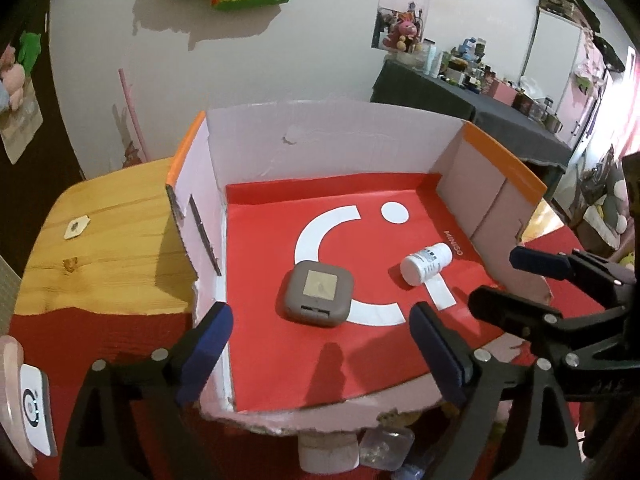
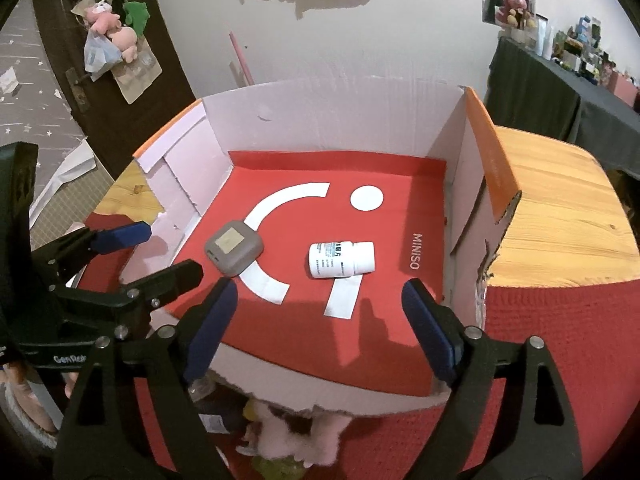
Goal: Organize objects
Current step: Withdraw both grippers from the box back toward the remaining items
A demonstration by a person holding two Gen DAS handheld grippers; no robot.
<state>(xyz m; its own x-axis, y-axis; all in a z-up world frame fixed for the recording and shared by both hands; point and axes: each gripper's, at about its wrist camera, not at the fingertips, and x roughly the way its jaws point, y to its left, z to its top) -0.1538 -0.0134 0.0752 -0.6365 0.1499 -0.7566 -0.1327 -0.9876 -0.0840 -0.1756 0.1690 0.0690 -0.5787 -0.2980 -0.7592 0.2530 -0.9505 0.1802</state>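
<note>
An open cardboard box with a red MINISO liner stands on the table; it also shows in the right wrist view. Inside lie a grey square case and a white pill bottle on its side. My left gripper is open and empty, above the box's near edge, just short of the grey case. My right gripper is open and empty, above the near edge, short of the bottle. Each gripper shows in the other's view, the right one and the left one.
The box rests on a wooden table with a red cloth. A white device lies at the left. A clear container and pink plush lie in front of the box. A cluttered dark table stands behind.
</note>
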